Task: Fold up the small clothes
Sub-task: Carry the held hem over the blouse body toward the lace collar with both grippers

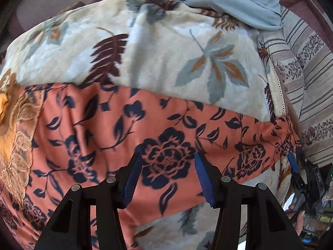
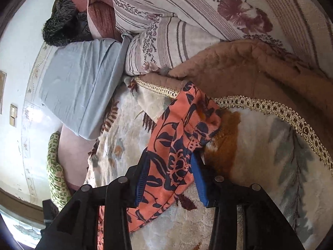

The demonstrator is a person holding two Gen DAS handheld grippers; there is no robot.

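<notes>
An orange garment with dark blue flowers (image 1: 116, 137) lies spread across a cream floral blanket (image 1: 158, 58). It has beige lace trim (image 1: 18, 125) at its left end. My left gripper (image 1: 167, 158) is open just above the garment's middle, its blue-padded fingers apart over a large flower. In the right wrist view my right gripper (image 2: 169, 156) has its jaws apart around the bunched end of the garment (image 2: 183, 120). The cloth runs between the pads; I cannot tell whether they press it. The right gripper also shows in the left wrist view (image 1: 295, 162) at the garment's right end.
A folded light blue cloth (image 1: 233, 0) lies at the far side of the blanket. Striped floral pillows (image 2: 187, 31) and a brown fleece blanket with gold braid (image 2: 260, 73) lie beside the garment. A wall (image 2: 18, 52) shows on the left.
</notes>
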